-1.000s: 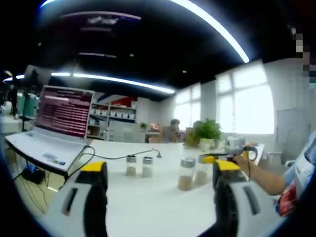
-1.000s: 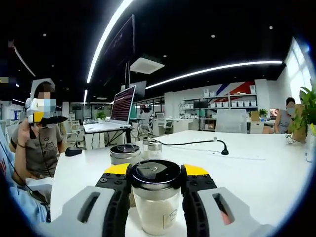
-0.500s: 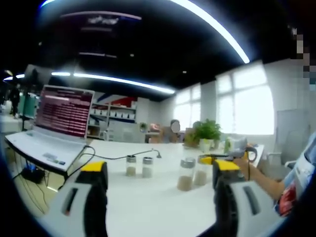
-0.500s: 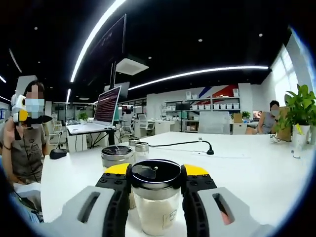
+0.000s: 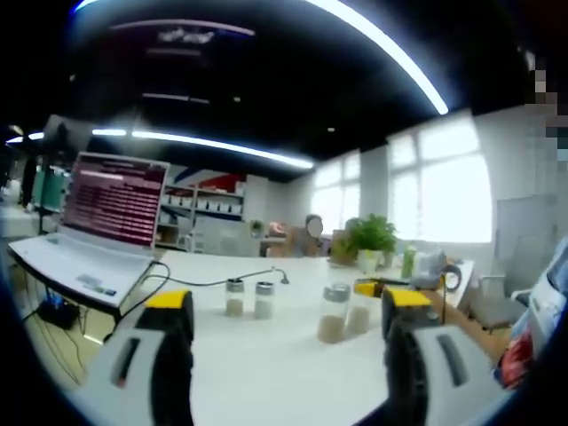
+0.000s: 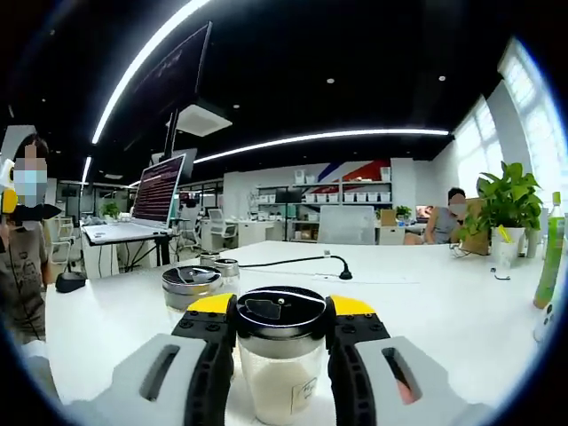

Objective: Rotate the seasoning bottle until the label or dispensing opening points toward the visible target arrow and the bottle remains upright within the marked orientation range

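Both jaws of your right gripper (image 6: 282, 312) are closed on the seasoning bottle (image 6: 282, 355), gripping it just under its black lid; the bottle stands upright on the white table (image 6: 426, 302). Just behind it to the left sits a second, silver-lidded jar (image 6: 190, 286), with two small shakers (image 6: 220, 266) farther back. Your left gripper (image 5: 282, 311) hangs with its jaws wide apart and nothing between them, well short of the jars. Beyond it, a laptop (image 5: 98, 222) rests at the table's far edge.
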A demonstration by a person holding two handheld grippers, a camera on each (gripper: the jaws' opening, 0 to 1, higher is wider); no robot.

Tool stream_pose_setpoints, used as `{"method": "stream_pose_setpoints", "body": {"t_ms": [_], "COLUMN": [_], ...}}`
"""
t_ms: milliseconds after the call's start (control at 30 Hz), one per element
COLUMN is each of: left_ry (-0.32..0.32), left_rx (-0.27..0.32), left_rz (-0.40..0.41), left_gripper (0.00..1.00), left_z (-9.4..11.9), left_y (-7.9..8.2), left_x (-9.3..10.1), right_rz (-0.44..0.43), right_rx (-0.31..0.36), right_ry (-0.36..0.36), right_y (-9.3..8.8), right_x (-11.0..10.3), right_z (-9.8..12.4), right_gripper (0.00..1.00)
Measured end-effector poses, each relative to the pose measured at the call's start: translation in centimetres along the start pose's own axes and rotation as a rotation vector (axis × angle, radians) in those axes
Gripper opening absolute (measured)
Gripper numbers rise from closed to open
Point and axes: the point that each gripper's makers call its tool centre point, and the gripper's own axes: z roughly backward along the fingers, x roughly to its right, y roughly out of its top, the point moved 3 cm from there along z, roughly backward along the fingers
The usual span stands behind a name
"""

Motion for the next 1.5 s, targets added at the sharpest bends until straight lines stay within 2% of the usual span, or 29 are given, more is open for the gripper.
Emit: {"method": "stream_pose_setpoints", "body": {"t_ms": [233, 500, 800, 833, 900, 933, 967, 1067, 1200, 1333, 1433, 1500], "left_ry": [-0.002, -0.005, 0.006, 0.005, 0.006, 0.012, 0.019, 0.020, 0.012, 0.009, 0.009, 0.009], "left_rx": [-0.003, -0.008, -0.008, -0.009, -0.010, -0.010, -0.010, -0.012, -0.021, -0.025, -0.021, -0.022], "left_rz": [0.001, 0.002, 0.001, -0.001, -0.001, 0.001, 0.000, -0.002, -0.002, 0.000, 0.001, 0.001], "left_gripper": [0.93, 0.93, 0.93, 0.93, 0.93, 0.93, 0.93, 0.93, 0.93, 0.93, 0.93, 0.93], "left_z": [-0.1, -0.1, -0.1, -0.1, -0.1, -0.1, -0.1, -0.1, -0.4, -0.4, -0.4, -0.3], "left_y": [-0.1, -0.2, -0.2, -0.3, -0.3, -0.3, -0.3, -0.4, -0.6, -0.7, -0.6, -0.6], "left_x": [-0.1, -0.2, -0.4, -0.5, -0.7, -0.8, -1.0, -1.0, -0.8, -0.7, -0.6, -0.6], "right_rz": [0.010, 0.022, 0.013, -0.049, -0.047, -0.011, -0.003, -0.047, -0.054, -0.048, -0.028, -0.046], "right_rx": [0.011, 0.023, -0.016, -0.054, -0.038, -0.045, -0.037, -0.019, -0.012, 0.019, 0.028, 0.000], "right_ry": [-0.079, -0.111, -0.082, -0.079, -0.097, -0.141, -0.141, -0.118, -0.114, -0.099, -0.053, 0.051], "right_y": [-0.1, -0.2, -0.4, -0.9, -0.7, -0.6, -0.5, -0.5, -0.3, 0.7, 1.5, 1.5], "right_x": [-0.4, -0.4, -0.3, -0.5, 0.0, 0.8, 0.8, 0.8, 0.9, 1.0, 1.0, 0.4], "right_z": [0.1, 0.2, 0.0, 0.2, 0.1, 0.3, 0.3, 1.3, 1.9, 2.9, 3.2, 3.5], "right_gripper": [0.39, 0.39, 0.41, 0.46, 0.70, 0.72, 0.71, 0.69, 0.68, 0.64, 0.63, 0.58]}}
